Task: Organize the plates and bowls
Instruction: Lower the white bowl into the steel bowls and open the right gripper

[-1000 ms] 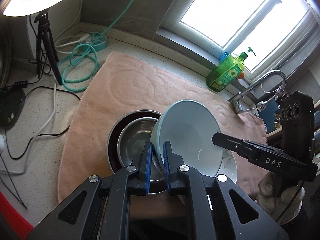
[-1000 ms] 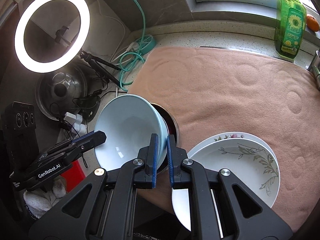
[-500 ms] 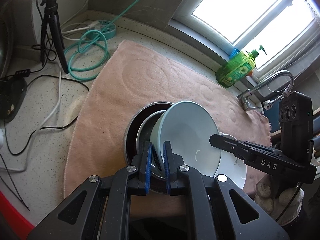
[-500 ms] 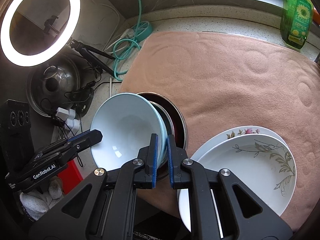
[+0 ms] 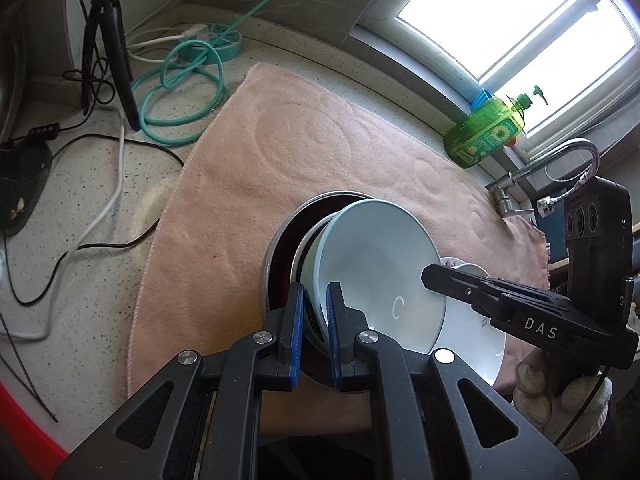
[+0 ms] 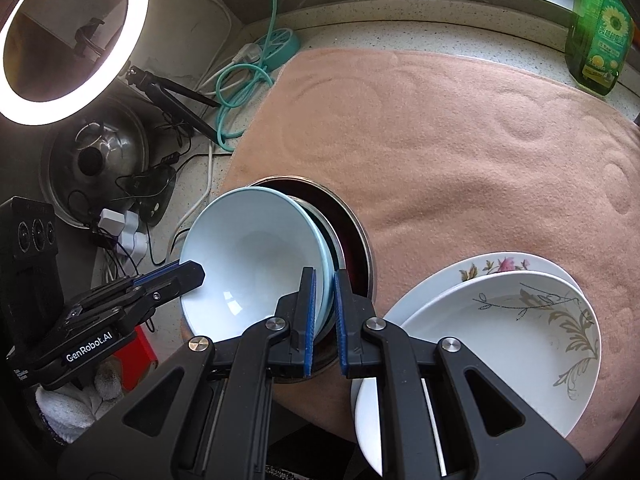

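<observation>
A pale blue bowl point(image 5: 380, 264) hangs tilted over two nested steel bowls, the outer one point(image 5: 276, 240) dark red inside. My left gripper point(image 5: 315, 300) is shut on the blue bowl's near rim. My right gripper point(image 6: 325, 280) is shut on the opposite rim of the same blue bowl point(image 6: 252, 256). Each gripper shows in the other's view: the right gripper point(image 5: 430, 278) and the left gripper point(image 6: 194, 272). The blue bowl's lower edge dips into the steel bowls point(image 6: 360, 232) and hides most of the inner one. Two stacked white plates point(image 6: 500, 320) lie to the right.
Everything stands on a pink towel point(image 5: 300, 152) on a speckled counter. A green soap bottle point(image 5: 484, 136) and a faucet point(image 5: 560, 156) are by the window. Teal cable point(image 5: 180, 92), a tripod point(image 5: 108, 32), a ring light point(image 6: 68, 40) and a pot lid point(image 6: 92, 156) crowd the left.
Both grippers have sunk with the blue bowl toward the steel bowls. The blue bowl now covers more of the inner steel bowl.
</observation>
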A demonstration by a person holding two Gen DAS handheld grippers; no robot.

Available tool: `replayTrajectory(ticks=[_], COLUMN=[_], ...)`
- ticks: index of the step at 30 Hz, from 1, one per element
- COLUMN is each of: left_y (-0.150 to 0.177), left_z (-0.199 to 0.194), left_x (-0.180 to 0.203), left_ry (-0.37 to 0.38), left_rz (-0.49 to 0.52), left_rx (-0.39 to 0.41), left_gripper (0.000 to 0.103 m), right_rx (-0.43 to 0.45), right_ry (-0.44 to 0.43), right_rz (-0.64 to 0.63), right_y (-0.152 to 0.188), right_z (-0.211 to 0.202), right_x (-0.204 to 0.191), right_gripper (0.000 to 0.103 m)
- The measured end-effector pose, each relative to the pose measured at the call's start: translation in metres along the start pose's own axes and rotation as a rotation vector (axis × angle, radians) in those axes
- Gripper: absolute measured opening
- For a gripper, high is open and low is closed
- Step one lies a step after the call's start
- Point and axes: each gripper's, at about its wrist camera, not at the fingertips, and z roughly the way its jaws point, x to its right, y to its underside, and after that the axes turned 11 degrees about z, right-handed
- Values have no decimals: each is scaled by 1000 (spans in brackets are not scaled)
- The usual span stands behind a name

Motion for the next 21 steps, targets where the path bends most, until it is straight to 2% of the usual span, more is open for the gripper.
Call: replayTrajectory(ticks=[18,20,21], left_y=[-2,-2,-2], left_z=[8,8,7], left_x=[-3,-3,-3], left_ry=[-6,-6,-6], left_rz=[5,5,7], left_rx=[-19,-19,-19], left_gripper=[10,11,11], right_rx=[-12,-6,4], right_ry=[21,18,21], right_rz=[-39,-53,-60], right_y=[-1,-1,-1], right_z=[3,2,-1], right_x=[-6,-7,-7], right_gripper=[11,20,30])
